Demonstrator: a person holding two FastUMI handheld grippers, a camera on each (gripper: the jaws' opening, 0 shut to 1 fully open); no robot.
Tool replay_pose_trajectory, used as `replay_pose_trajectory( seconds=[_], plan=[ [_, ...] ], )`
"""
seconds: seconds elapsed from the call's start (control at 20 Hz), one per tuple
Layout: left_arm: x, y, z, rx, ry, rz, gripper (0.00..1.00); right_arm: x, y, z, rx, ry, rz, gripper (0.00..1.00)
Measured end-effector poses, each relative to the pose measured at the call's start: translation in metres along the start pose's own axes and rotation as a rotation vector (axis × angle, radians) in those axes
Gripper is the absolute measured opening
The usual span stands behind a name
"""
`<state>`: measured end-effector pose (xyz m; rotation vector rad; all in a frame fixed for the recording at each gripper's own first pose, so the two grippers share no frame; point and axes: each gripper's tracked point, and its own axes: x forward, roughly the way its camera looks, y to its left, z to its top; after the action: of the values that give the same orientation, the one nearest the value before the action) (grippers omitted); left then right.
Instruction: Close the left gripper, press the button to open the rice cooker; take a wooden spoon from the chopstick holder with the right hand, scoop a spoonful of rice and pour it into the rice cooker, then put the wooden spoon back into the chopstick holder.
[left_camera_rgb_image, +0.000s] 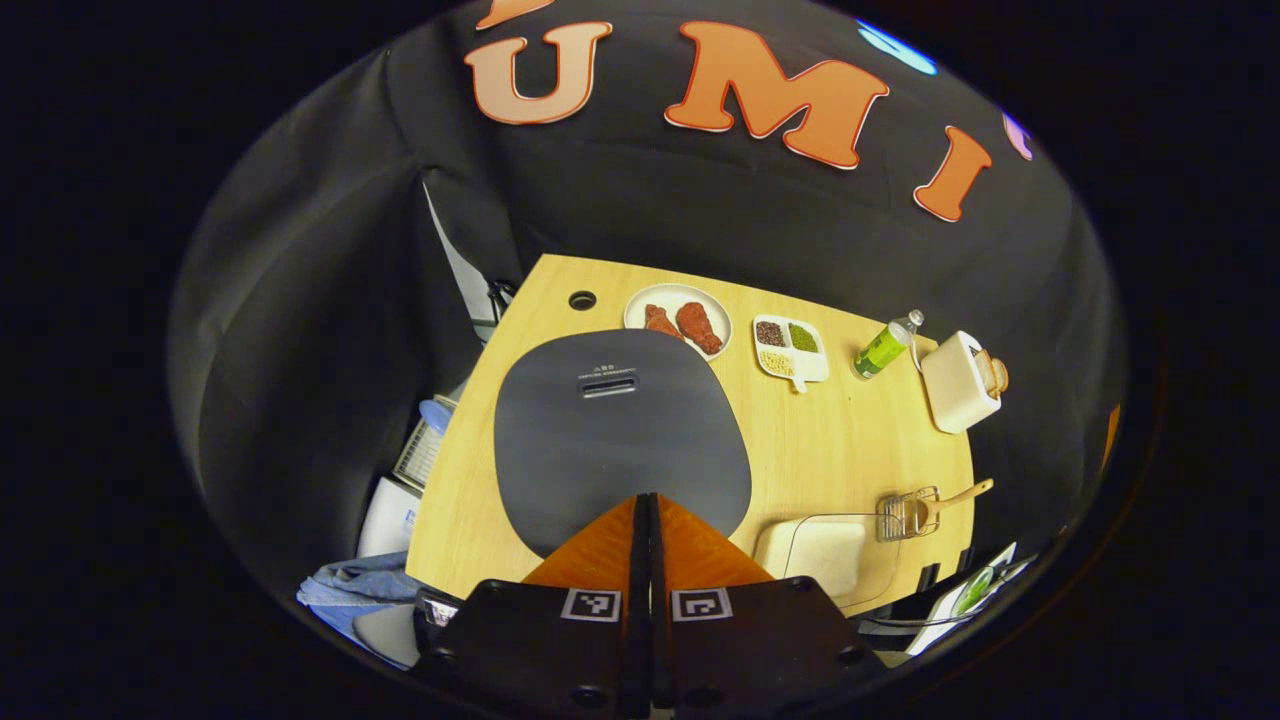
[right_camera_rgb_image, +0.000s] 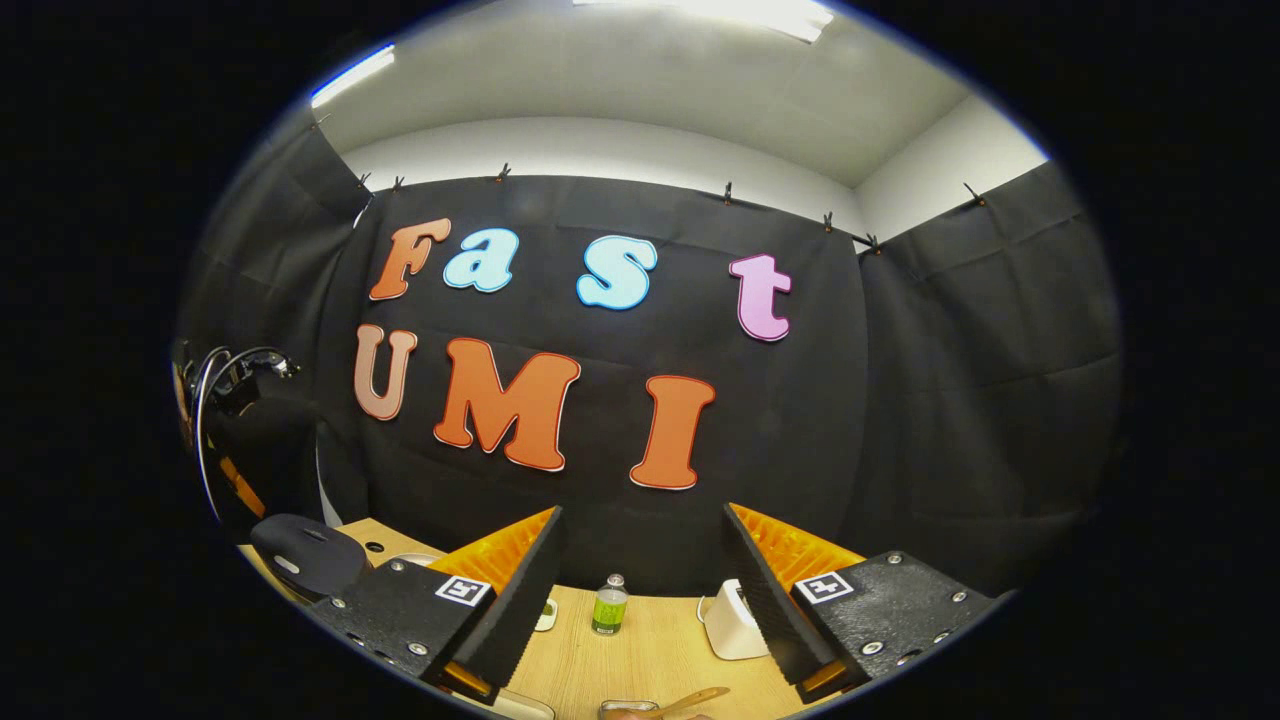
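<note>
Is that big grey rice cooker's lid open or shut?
Shut: the grey rounded rice cooker shows its lid lying flat over the body, no gap, with the closed left gripper above it.

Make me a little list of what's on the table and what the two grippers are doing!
left gripper: shut, over the front of the rice cooker
cooker lid: closed
right gripper: open, holding nothing, raised above the table
wooden spoon: in the chopstick holder
rice container: next to the holder
plate: behind the cooker, holds reddish food
divided dish: right of the plate
bottle: lying tilted, green
</note>
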<state>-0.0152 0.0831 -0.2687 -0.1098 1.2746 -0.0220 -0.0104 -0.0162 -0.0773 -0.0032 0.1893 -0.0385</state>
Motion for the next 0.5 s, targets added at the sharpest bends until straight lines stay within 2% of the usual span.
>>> replay_pose_trajectory(
  seconds=[0.15, 0.2, 0.4, 0.5],
  plan=[
    [0.028, 0.0, -0.018, -0.066, 0.145, -0.043, 0.05, -0.002, -0.006, -0.01, -0.014, 0.026, -0.023, 0.95],
    [0.036, 0.002, -0.02, -0.083, 0.169, -0.043, 0.05, -0.003, -0.008, -0.013, -0.017, 0.035, -0.029, 0.97],
    [0.06, 0.007, -0.027, -0.117, 0.218, -0.044, 0.02, -0.007, -0.015, -0.025, -0.03, 0.072, -0.054, 0.95],
    [0.073, 0.01, -0.04, -0.117, 0.249, -0.041, 0.05, -0.009, -0.018, -0.03, -0.032, 0.086, -0.067, 0.95]
  ],
)
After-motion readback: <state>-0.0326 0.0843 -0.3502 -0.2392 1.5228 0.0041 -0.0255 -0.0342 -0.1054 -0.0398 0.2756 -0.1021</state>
